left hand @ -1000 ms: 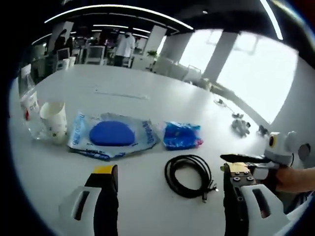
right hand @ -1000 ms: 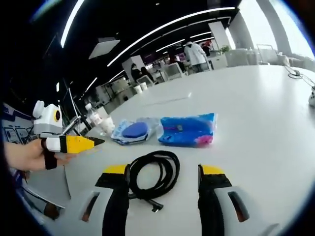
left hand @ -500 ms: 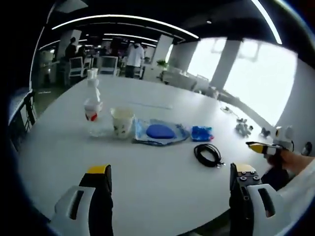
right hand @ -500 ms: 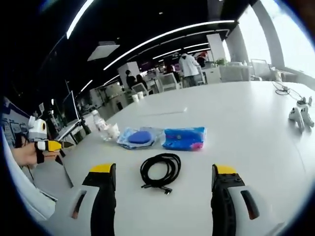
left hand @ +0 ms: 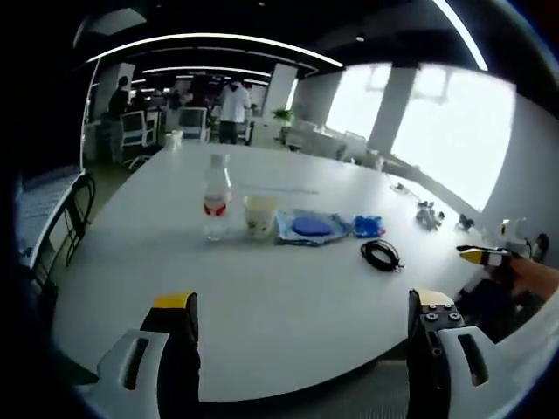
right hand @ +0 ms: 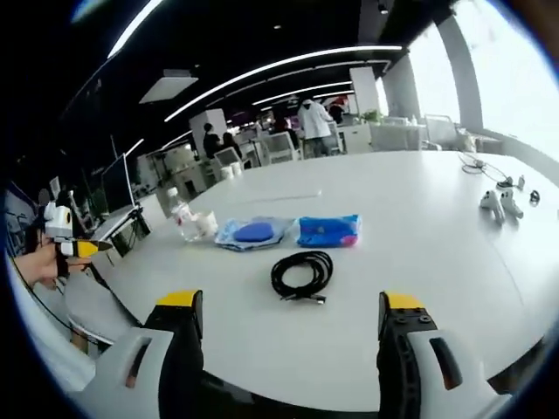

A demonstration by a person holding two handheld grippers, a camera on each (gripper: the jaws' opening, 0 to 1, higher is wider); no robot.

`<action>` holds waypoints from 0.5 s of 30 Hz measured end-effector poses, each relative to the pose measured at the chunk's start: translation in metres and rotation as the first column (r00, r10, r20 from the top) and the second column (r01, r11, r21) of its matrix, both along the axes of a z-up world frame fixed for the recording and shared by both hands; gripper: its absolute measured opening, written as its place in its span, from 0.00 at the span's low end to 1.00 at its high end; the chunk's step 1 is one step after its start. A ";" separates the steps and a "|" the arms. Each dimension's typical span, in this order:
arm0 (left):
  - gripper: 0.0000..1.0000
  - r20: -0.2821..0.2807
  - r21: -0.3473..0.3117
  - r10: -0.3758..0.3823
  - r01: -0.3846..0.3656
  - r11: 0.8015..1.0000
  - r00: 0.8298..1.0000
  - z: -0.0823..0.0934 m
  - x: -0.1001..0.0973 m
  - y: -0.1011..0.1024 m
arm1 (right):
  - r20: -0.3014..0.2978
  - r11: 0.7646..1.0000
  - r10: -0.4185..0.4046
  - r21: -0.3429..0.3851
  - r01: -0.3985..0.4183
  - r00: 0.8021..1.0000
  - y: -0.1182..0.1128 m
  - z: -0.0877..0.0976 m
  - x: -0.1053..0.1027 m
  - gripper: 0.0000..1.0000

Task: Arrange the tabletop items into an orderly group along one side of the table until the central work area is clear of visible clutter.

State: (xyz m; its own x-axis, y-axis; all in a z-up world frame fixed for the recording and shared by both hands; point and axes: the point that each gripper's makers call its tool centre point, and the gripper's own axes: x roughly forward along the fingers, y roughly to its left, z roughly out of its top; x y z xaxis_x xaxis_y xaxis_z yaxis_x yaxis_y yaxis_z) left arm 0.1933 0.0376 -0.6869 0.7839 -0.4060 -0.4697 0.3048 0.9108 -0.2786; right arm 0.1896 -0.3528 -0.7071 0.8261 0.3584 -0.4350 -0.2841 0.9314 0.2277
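In the left gripper view, the left gripper (left hand: 301, 327) hangs over the near edge of the white tabletop (left hand: 262, 288) with its jaws spread wide and nothing between them. The task's things stand in a row across the middle of the tabletop, well beyond the jaws. From the left come a clear water bottle (left hand: 215, 197) with a red label, then a paper cup (left hand: 259, 216) just beside it, then a flat clear packet with a blue disc inside (left hand: 310, 228), then a small blue pouch (left hand: 368, 226) touching or nearly touching the packet. A coiled black cable (left hand: 381, 254) lies alone, nearer the right edge than the pouch. Small grey objects (left hand: 426, 215) rest toward the far right edge; what they are is unclear.

In the right gripper view, the right gripper (right hand: 290, 327) is also wide apart and empty, above the near edge of the tabletop (right hand: 419, 227). The bottle (right hand: 182, 215) and cup (right hand: 206, 223) sit at the left, followed by the packet (right hand: 253, 233) and pouch (right hand: 328, 230), with the cable (right hand: 302, 275) nearest the jaws. A white chair (left hand: 135, 131) and standing people (right hand: 312, 119) occupy the room behind.
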 end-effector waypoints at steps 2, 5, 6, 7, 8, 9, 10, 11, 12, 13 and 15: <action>0.97 -0.001 -0.001 0.007 -0.007 1.000 1.000 0.000 0.000 0.003 | -0.006 1.000 -0.002 -0.013 0.001 1.000 0.001 0.000 -0.009 0.81; 0.97 0.000 0.004 0.008 -0.008 1.000 1.000 0.002 -0.001 0.005 | -0.026 0.999 0.012 -0.036 -0.013 1.000 0.000 -0.001 -0.018 0.81; 0.97 0.003 0.011 0.011 -0.011 1.000 1.000 0.002 -0.001 0.006 | -0.028 0.999 0.011 -0.036 -0.012 1.000 0.000 -0.001 -0.018 0.81; 0.97 0.000 0.015 0.018 -0.018 1.000 1.000 0.002 -0.001 0.008 | -0.035 1.000 0.008 -0.028 -0.009 0.999 -0.001 0.000 -0.019 0.81; 0.97 -0.006 0.013 0.023 -0.023 1.000 1.000 0.002 -0.001 0.009 | -0.037 1.000 0.005 -0.023 -0.006 0.999 -0.002 0.001 -0.018 0.81; 0.97 -0.006 0.003 0.034 -0.034 0.999 0.999 0.003 -0.001 0.010 | -0.035 1.000 0.001 -0.017 -0.001 0.999 -0.003 0.003 -0.017 0.81; 0.97 -0.006 -0.002 0.039 -0.039 0.999 0.999 0.003 0.000 0.010 | -0.033 1.000 -0.003 -0.015 0.003 0.999 -0.004 0.004 -0.017 0.81; 0.97 -0.010 -0.003 0.035 -0.035 0.999 0.999 0.003 -0.001 0.009 | -0.031 1.000 -0.006 -0.013 0.006 1.000 -0.004 0.005 -0.016 0.81; 0.97 -0.011 0.002 0.031 -0.031 1.000 0.999 0.003 -0.001 0.009 | -0.027 1.000 -0.008 -0.013 0.007 1.000 -0.004 0.006 -0.015 0.82; 0.97 -0.008 0.012 0.029 -0.029 1.000 1.000 0.003 0.000 0.010 | -0.027 1.000 -0.007 -0.016 0.007 1.000 -0.005 0.006 -0.014 0.82; 0.97 -0.007 0.017 0.034 -0.034 0.999 0.999 0.001 0.001 0.011 | -0.032 0.999 -0.004 -0.033 0.003 0.999 -0.007 0.003 -0.012 0.82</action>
